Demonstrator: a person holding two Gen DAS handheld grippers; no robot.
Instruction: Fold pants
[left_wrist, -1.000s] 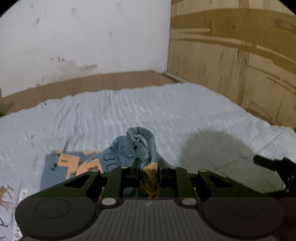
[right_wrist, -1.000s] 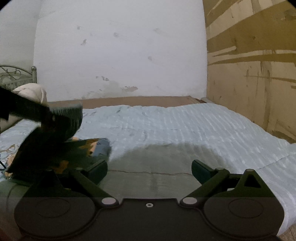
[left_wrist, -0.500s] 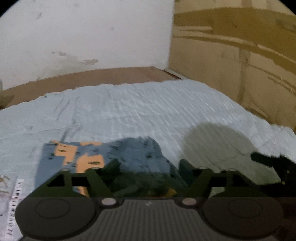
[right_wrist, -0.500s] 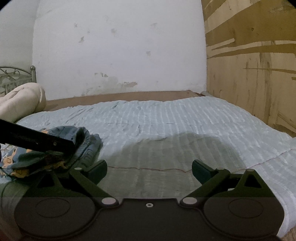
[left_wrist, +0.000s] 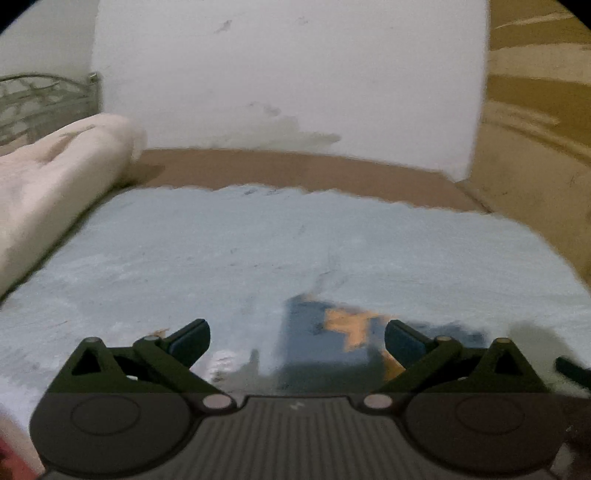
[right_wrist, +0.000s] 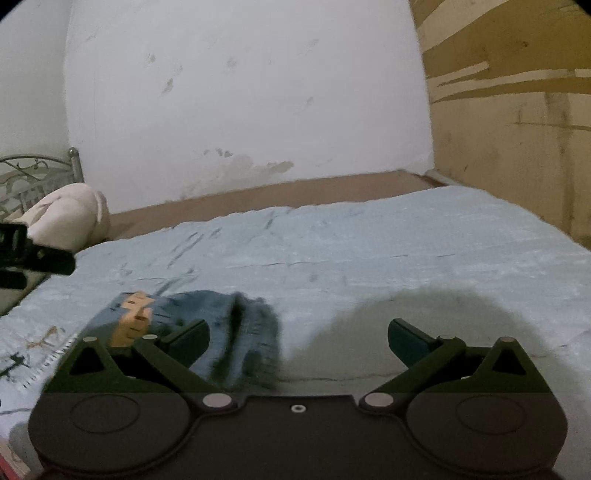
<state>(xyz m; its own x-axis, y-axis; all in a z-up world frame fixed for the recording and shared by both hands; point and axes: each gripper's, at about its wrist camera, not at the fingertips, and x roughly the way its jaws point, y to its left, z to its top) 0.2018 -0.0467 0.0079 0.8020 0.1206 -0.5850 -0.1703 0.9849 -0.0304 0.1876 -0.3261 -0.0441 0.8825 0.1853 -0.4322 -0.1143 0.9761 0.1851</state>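
The pants (left_wrist: 332, 334) are blue with orange patches and lie folded in a small bundle on the light blue bedspread (left_wrist: 258, 251). In the left wrist view they sit just ahead, between the fingers and toward the right one. My left gripper (left_wrist: 297, 338) is open and empty. In the right wrist view the pants (right_wrist: 207, 325) lie at the lower left, partly behind the left finger. My right gripper (right_wrist: 298, 338) is open and empty over the bare bedspread (right_wrist: 369, 258). The left gripper (right_wrist: 33, 254) shows at that view's left edge.
A rolled cream blanket (left_wrist: 55, 177) lies along the left side of the bed by a metal headboard (left_wrist: 37, 99). A white wall (right_wrist: 240, 92) stands behind and a plywood wall (right_wrist: 517, 110) on the right. A brown bed edge (left_wrist: 295, 170) runs along the back.
My left gripper has opened, let go of the pants and drawn back to the left. The pants now lie flat on the bed. The right gripper stayed open and turned a little left.
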